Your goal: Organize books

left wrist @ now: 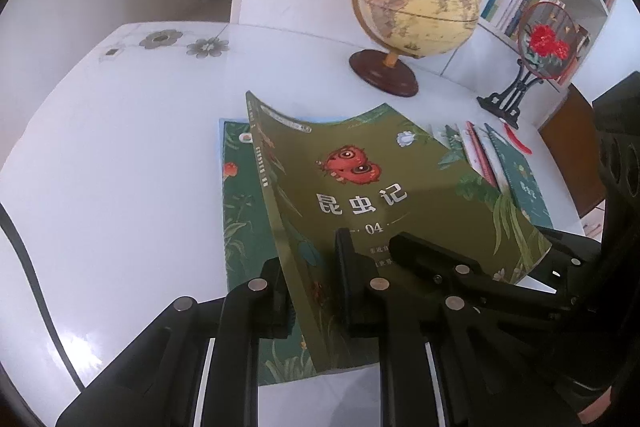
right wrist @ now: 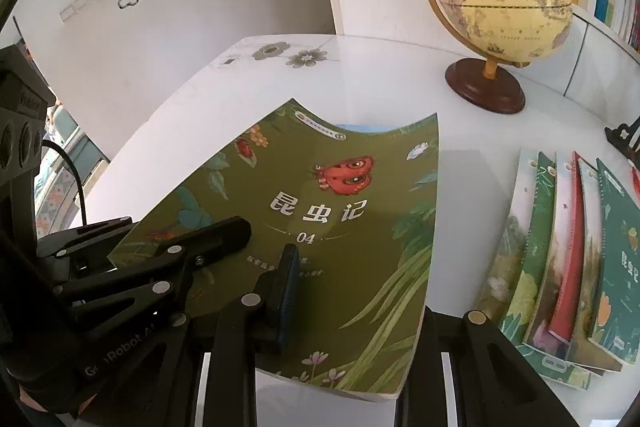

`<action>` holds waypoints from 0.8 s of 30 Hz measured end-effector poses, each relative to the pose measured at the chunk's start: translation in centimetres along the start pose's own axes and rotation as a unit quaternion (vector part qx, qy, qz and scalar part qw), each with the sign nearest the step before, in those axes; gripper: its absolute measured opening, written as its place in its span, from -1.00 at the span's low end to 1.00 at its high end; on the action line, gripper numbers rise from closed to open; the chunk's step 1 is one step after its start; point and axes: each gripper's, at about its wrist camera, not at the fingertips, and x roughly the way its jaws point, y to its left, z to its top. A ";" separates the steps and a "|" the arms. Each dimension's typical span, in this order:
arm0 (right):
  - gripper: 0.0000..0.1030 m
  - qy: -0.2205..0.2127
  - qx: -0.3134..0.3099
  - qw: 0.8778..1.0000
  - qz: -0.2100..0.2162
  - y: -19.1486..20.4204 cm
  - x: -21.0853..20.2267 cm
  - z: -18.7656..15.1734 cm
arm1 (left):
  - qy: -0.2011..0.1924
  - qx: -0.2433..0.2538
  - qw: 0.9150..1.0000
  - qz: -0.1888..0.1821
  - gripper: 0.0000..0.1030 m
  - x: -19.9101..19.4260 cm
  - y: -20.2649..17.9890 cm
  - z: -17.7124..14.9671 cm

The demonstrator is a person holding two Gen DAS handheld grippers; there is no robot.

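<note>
Both claws clamp the same olive-green book [left wrist: 360, 195]: the left gripper [left wrist: 310, 291] pinches its spine edge, and the right gripper [right wrist: 352, 291] pinches its opposite side, one finger [right wrist: 286, 287] lying on the cover. Held between them, the book sags above a dark-green book [left wrist: 240, 211] lying flat on the white table [left wrist: 120, 147]. More books [right wrist: 560, 267] lie fanned out nearby, with a globe [left wrist: 416, 3] beyond.

Glossy paper book cover [right wrist: 320, 195], smooth glossy white table [left wrist: 120, 147] (reflective), polished wooden globe base [left wrist: 383, 77]
</note>
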 end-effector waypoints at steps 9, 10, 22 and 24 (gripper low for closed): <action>-0.48 0.043 0.043 0.998 0.005 -0.6 2.5 -1.1 | 0.038 -0.034 0.998 0.031 -0.54 1.8 1.8 -1.6; -0.48 0.047 0.044 0.998 0.001 -0.7 2.8 -1.2 | 0.042 -0.041 0.997 0.042 -0.56 1.9 2.2 -1.8; -0.41 0.065 0.052 0.996 0.010 -0.9 3.7 -2.0 | 0.036 -0.050 0.997 0.047 -0.58 0.7 1.9 -1.9; -0.29 0.069 0.063 0.995 0.018 -1.3 3.6 -2.1 | 0.035 -0.046 0.997 0.046 -0.58 0.5 1.4 -2.0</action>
